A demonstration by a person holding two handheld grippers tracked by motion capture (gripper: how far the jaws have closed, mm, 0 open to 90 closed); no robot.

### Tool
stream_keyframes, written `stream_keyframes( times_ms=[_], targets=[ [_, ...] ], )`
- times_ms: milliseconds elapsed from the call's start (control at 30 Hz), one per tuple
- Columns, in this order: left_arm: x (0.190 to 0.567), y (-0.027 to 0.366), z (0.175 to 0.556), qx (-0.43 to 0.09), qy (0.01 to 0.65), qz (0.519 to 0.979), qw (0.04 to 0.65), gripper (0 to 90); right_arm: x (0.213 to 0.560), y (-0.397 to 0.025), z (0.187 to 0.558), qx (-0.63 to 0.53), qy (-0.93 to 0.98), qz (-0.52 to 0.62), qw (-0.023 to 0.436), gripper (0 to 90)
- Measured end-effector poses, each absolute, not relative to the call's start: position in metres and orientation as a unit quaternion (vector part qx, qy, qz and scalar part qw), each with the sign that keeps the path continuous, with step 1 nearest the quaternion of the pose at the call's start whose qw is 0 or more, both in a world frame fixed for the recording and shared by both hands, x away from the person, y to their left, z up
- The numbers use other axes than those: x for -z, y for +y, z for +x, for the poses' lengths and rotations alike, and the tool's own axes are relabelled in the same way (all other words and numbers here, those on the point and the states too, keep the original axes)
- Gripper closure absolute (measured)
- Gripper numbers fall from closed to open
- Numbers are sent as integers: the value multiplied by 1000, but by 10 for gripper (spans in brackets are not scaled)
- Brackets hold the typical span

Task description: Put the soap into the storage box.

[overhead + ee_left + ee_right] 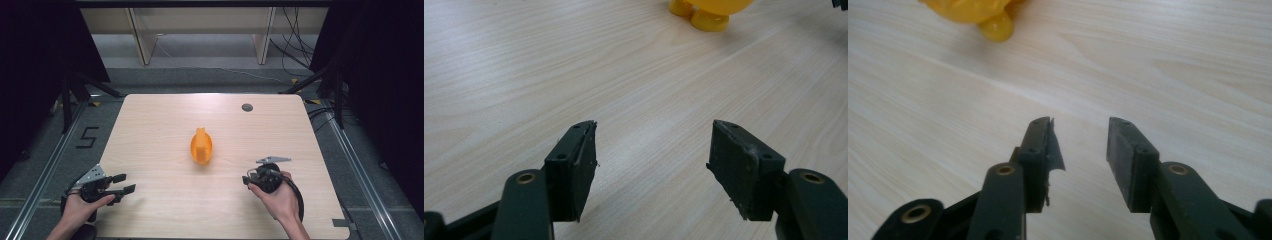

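An orange toy (201,145) stands near the middle of the wooden table (150,125), with the left gripper (124,183) well off to its near-left and the right gripper (246,180) closer on its near-right. Both are empty, the left's jaws spread wide and the right's parted more narrowly. A clean approach would probably bring the right gripper in low, widen its jaws, and straddle the toy's body before closing.
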State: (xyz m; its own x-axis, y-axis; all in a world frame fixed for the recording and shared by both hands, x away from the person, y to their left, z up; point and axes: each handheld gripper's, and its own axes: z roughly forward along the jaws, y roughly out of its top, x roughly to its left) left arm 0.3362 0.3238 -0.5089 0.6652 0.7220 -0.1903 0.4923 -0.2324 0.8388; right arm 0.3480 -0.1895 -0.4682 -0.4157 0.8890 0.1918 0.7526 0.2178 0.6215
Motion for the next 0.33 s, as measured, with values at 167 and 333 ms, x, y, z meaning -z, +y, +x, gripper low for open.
stream_keyframes(
  times_ms=[167,333],
  targets=[
    [508,323,336,-119,389,775,483,350,473,-199,328,-357,785,491,123,749],
    [509,323,336,-116,388,773,488,350,475,-202,328,-374,779,491,113,762]
  ],
)
